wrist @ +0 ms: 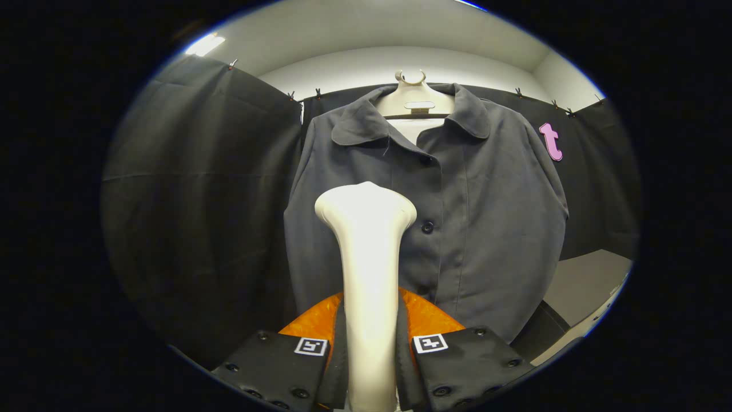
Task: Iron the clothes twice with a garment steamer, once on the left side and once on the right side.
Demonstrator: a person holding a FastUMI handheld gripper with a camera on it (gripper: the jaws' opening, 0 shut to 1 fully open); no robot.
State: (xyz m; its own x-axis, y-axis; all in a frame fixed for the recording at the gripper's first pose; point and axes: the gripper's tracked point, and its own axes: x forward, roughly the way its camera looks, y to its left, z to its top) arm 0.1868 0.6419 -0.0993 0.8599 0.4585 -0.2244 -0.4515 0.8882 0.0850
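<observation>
Dark grey-blue button-front jacket point(474, 217) with a rounded flat collar, matte woven cloth, hanging buttoned on a cream plastic hanger point(416, 100) whose hook sits at the top of the booth's back wall; three dark round buttons show down the placket, the front panels hang fairly smooth with faint vertical folds. Cream-white garment steamer point(369, 257), smooth plastic, with a slim upright neck that widens to a rounded flared head; the head stands in front of the jacket's front panel beside the placket, whether touching the cloth or just short of it cannot be told. Gripper point(370, 357): closed around the steamer's neck, both fingers pressed against its sides, holding it upright. An orange glossy curved part point(426, 317) shows behind the fingers at the steamer's base. Black cloth wall point(194, 200) surrounds the jacket; a grey surface point(589, 280) lies beside its lower hem.
</observation>
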